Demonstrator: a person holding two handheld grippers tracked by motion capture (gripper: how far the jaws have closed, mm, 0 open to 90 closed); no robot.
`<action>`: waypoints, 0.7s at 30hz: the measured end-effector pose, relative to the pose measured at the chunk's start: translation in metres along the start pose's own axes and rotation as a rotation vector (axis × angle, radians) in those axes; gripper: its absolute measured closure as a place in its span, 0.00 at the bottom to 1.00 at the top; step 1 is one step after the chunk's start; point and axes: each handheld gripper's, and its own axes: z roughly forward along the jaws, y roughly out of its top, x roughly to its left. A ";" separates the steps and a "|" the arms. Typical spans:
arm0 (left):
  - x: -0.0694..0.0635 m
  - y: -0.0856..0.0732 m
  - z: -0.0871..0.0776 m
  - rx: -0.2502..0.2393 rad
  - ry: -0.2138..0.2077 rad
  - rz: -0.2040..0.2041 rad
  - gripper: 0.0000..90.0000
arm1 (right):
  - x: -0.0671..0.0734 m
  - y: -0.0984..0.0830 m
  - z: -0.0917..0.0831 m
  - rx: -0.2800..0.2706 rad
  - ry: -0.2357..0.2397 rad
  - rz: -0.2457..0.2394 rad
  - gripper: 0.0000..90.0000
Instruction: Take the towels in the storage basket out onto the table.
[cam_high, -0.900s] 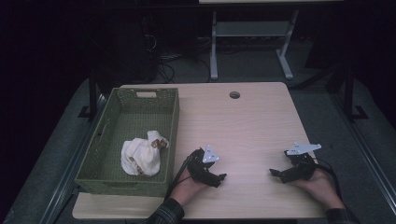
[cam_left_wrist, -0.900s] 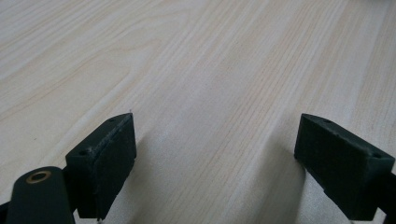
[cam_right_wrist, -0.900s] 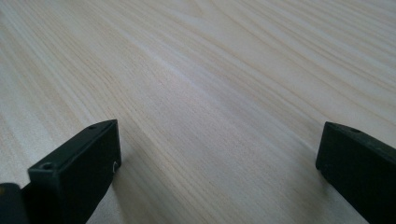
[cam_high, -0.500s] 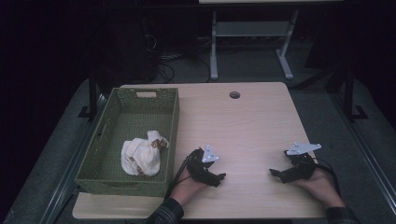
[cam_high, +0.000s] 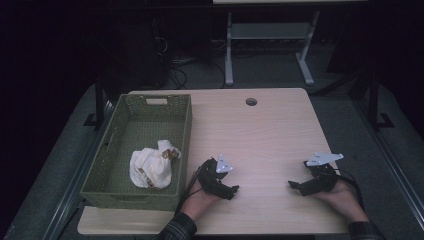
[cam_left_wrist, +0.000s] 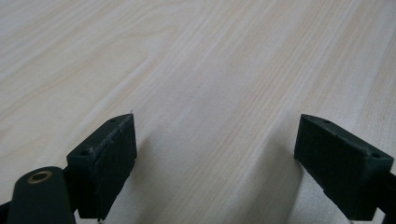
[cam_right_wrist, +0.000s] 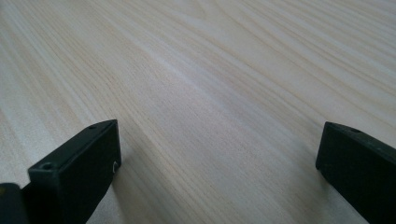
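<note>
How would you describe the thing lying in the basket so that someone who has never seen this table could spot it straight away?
Start at the light wooden table and find the green woven basket along its left edge. In the basket's near half lies a crumpled white cloth bundle with some brown patches. It is the one pale, soft thing there, unlike the black left gripper resting on the tabletop just right of the basket.

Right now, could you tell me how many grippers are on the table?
2: the left gripper lies beside the green basket, the right gripper near the table's right edge.
</note>
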 end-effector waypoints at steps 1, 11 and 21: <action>0.000 0.001 -0.001 -0.005 0.004 -0.003 0.14 | 0.000 0.000 0.000 -0.004 0.001 -0.002 0.00; -0.001 0.004 -0.013 -0.034 0.019 -0.013 0.14 | 0.001 -0.001 -0.001 -0.001 0.000 -0.002 0.00; -0.002 0.009 -0.018 -0.038 0.009 -0.014 0.14 | 0.000 0.000 0.001 -0.003 0.004 -0.013 0.00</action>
